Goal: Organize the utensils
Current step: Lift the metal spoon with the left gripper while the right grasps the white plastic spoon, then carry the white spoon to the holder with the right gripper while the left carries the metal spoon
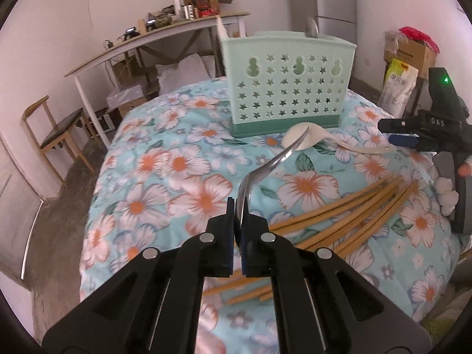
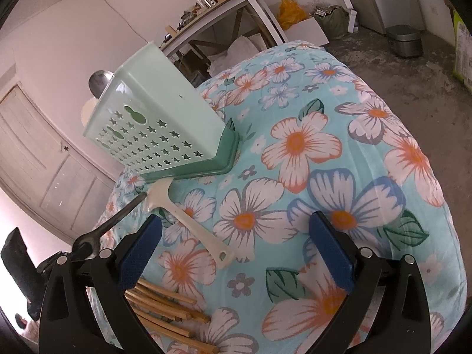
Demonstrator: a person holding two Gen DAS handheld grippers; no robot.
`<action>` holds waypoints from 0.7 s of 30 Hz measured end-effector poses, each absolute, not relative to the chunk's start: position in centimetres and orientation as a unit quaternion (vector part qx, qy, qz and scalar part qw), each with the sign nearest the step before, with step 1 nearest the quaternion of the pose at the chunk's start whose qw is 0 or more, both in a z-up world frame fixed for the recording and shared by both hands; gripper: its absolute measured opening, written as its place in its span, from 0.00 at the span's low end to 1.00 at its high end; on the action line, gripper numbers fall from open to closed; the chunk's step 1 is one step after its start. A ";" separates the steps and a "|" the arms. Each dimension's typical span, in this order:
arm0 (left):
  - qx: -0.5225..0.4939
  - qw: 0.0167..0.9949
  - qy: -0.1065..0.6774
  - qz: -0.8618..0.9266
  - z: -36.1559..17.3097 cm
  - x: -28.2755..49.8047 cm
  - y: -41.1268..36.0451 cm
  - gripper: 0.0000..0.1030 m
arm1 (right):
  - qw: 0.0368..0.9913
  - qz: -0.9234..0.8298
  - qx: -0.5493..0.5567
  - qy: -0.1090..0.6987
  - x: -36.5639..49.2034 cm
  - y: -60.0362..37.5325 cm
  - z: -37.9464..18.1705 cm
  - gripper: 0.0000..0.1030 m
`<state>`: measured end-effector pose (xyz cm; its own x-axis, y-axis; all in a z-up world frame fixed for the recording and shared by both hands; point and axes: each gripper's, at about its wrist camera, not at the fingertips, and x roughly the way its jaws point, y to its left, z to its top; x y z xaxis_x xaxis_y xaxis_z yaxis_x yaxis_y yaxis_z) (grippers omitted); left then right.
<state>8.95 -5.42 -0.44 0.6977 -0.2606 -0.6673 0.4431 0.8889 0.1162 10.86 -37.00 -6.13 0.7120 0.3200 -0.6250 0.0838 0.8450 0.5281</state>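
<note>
While your left tongs (image 1: pixel 238 206) pinch the metal spoon (image 1: pixel 265 168) above the bed (image 1: pixel 153 177) and your right tongs (image 2: pixel 236 236) hang spread and empty, lift it over the green holder (image 1: pixel 287 85), tip it upright, and lower before releasing.

Shiny polished metal spoon (image 1: pixel 267 168), smooth mint plastic utensil holder (image 1: pixel 287 84) with star perforations, glossy cream plastic rice paddle (image 2: pixel 188 218), matt wooden chopsticks (image 1: pixel 348 209), soft floral cloth quilt (image 1: pixel 177 165), textured blue gripper pads (image 2: pixel 332 247)
</note>
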 end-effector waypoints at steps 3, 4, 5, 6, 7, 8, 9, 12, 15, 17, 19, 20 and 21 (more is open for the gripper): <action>0.124 0.915 0.338 -0.180 -0.2 8.3 -4.4 0.02 | 0.892 0.055 0.218 0.392 11.1 -35.6 -5.2 0.94; 0.120 0.916 0.339 -0.176 -0.2 8.0 -4.0 0.02 | 0.896 0.057 0.203 0.391 11.1 -35.0 -4.9 0.92; 0.117 0.917 0.339 -0.173 -0.2 7.8 -3.7 0.02 | 0.905 0.060 0.170 0.386 11.0 -34.0 -4.1 0.89; 0.114 0.918 0.339 -0.170 -0.1 7.6 -3.4 0.02 | 0.914 0.060 0.135 0.379 10.9 -32.9 -3.4 0.85; 0.111 0.920 0.338 -0.167 0.0 7.4 -3.1 0.02 | 0.922 0.060 0.094 0.371 10.9 -31.7 -2.6 0.82; 0.108 0.921 0.337 -0.164 0.0 7.2 -2.9 0.02 | 0.927 0.060 0.059 0.364 10.9 -30.6 -2.1 0.79; 0.104 0.922 0.336 -0.161 0.1 7.2 -2.6 0.02 | 0.932 0.062 0.017 0.357 11.1 -29.3 -1.6 0.76; 0.093 0.925 0.333 -0.156 0.3 7.1 -2.2 0.02 | 0.929 0.073 -0.082 0.352 12.0 -26.1 -1.2 0.64; 0.081 0.930 0.325 -0.153 0.8 7.1 -1.8 0.02 | 0.919 0.090 -0.149 0.353 12.8 -24.0 -1.6 0.52; 0.072 0.931 0.323 -0.151 0.9 7.2 -1.5 0.02 | 0.907 0.100 -0.193 0.361 13.6 -22.8 -2.3 0.43; 0.064 0.933 0.322 -0.148 0.9 7.3 -1.0 0.02 | 0.895 0.108 -0.230 0.367 14.3 -21.6 -2.9 0.35; 0.062 0.933 0.321 -0.147 0.9 7.3 -0.9 0.02 | 0.889 0.111 -0.247 0.369 14.5 -21.1 -3.2 0.34; 0.059 0.934 0.322 -0.146 0.8 7.4 -0.7 0.02 | 0.883 0.112 -0.265 0.372 14.8 -20.7 -3.6 0.33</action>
